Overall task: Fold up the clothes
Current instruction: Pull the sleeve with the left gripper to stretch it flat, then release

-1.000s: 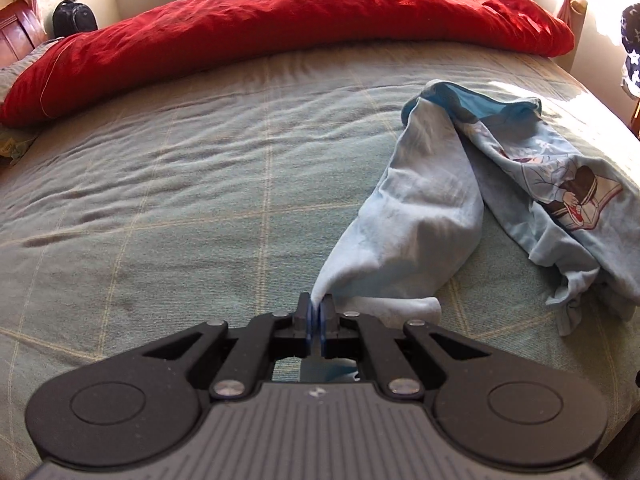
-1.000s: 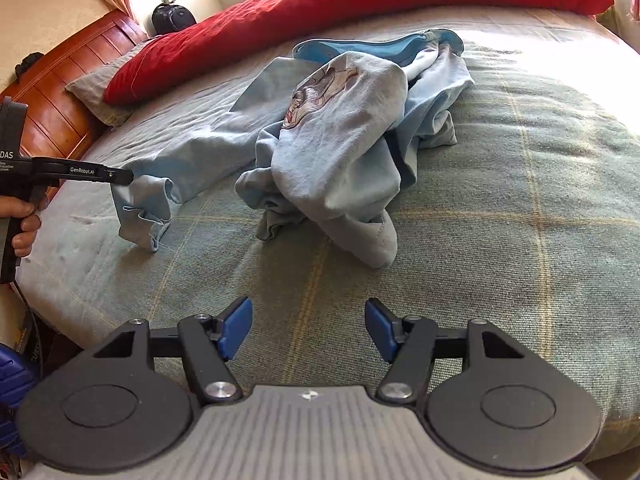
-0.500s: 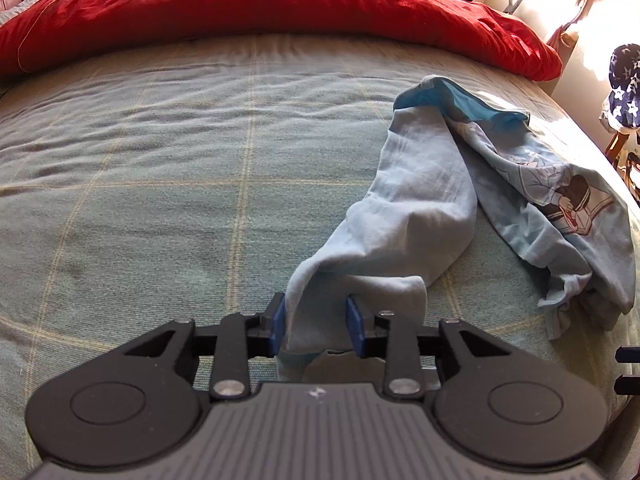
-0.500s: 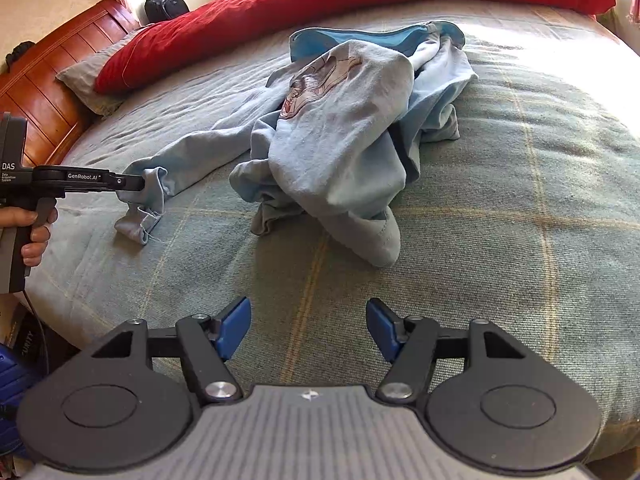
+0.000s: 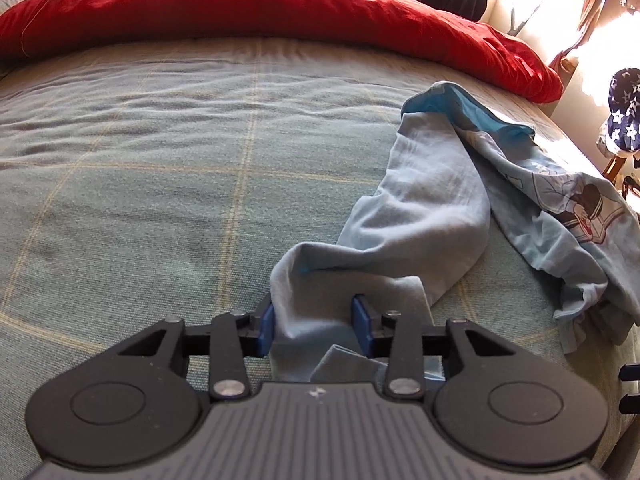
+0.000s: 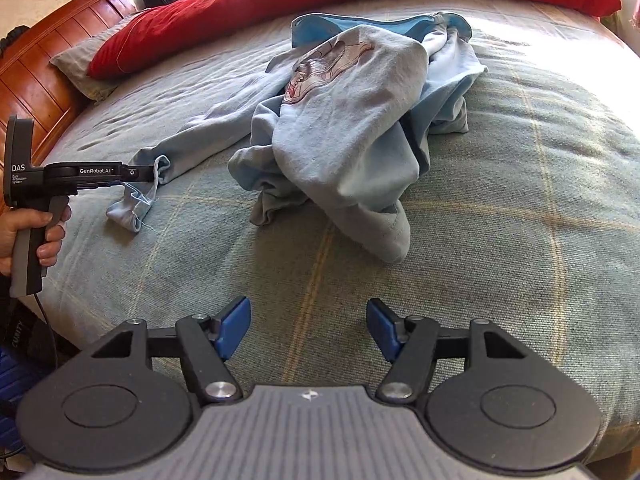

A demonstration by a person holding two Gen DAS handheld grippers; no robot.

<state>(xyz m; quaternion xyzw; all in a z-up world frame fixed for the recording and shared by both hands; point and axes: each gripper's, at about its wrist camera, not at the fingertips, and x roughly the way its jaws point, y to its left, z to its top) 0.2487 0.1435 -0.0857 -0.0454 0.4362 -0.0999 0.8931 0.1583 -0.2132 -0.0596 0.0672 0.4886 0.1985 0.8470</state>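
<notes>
At the far left of the right wrist view, a hand (image 6: 34,236) holds the left gripper (image 6: 154,172) at the bed's left edge. Its jaws have just been closing with the sleeve cuff (image 5: 316,320) of the light blue sweatshirt (image 6: 352,120) between the pads, which are not visibly pinching it. The sweatshirt lies crumpled mid-bed on the green plaid blanket (image 6: 520,220), its sleeve stretching left. Nearest, the right gripper (image 6: 308,328) hangs spread wide and empty, short of the heap.

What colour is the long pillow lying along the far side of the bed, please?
The pillow is red, clearest in the left wrist view.
</notes>
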